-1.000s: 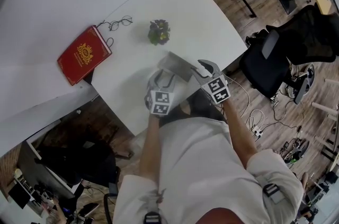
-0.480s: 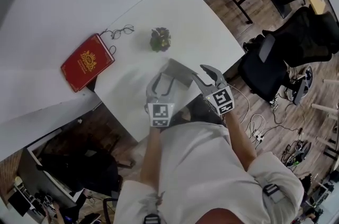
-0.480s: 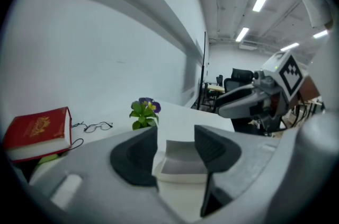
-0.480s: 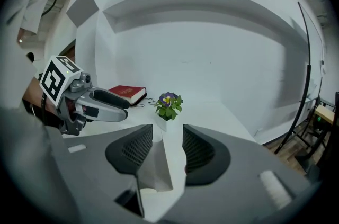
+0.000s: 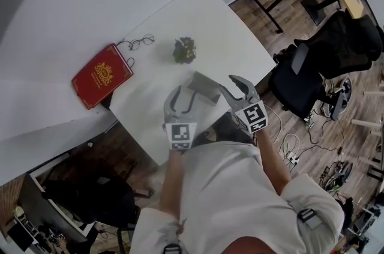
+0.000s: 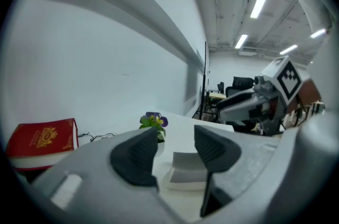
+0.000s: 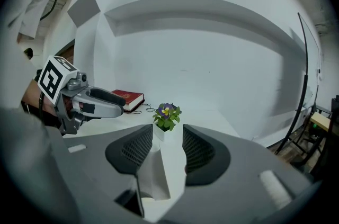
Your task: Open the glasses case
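The grey glasses case (image 5: pixel 204 86) lies on the white table (image 5: pixel 222 24) near its front edge. Both grippers hang above it, clear of the table. My left gripper (image 5: pixel 182 93) is left of the case with its jaws apart and nothing between them; in the left gripper view (image 6: pixel 172 149) the case (image 6: pixel 188 175) shows beyond the gap. My right gripper (image 5: pixel 228 83) is at the case's right end, open too. In the right gripper view (image 7: pixel 161 143) the case (image 7: pixel 151 175) lies below the gap, untouched by the pads.
A small potted plant (image 5: pixel 185 50) stands behind the case. A red book (image 5: pixel 102 75) and a pair of glasses (image 5: pixel 137 41) lie at the table's far left. A black office chair (image 5: pixel 324 54) and cables are on the floor to the right.
Both grippers have risen from the table and come nearer the head camera. The case has stayed on the table.
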A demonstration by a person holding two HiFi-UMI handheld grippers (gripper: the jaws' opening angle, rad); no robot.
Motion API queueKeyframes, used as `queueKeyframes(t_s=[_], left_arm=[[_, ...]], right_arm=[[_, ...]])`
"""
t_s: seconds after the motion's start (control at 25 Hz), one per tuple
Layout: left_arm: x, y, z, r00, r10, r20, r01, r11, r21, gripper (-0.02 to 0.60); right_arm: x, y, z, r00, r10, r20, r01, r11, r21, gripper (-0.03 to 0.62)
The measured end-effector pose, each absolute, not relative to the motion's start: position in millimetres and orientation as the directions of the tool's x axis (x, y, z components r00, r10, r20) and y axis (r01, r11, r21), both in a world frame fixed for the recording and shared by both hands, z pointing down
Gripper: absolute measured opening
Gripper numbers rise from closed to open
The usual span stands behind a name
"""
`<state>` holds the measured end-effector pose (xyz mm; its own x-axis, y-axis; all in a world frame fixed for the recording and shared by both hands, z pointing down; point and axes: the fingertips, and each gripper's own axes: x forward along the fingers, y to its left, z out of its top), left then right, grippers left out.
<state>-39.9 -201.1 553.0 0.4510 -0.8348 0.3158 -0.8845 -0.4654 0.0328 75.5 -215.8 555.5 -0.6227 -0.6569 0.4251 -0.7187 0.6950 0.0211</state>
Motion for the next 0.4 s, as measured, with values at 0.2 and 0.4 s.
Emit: queueKeyframes(t_s=[0.2,0.4], left_arm=[[-43.1,-202.0,547.7,0.452,-0.841,0.298,-0.884,-0.466,0.026,0.215],[-44.3,-197.6,542.0,0.446,-0.848,0.287,-0.888,-0.459,0.025,0.213]], right_arm=[[74.0,-221.4,546.6,-0.612,-0.675,0.412,-0.725,0.687,0.049,0.181],[74.1,-217.5,544.9,-0.607,-0.677,0.416,-0.728,0.684,0.052,0.181]])
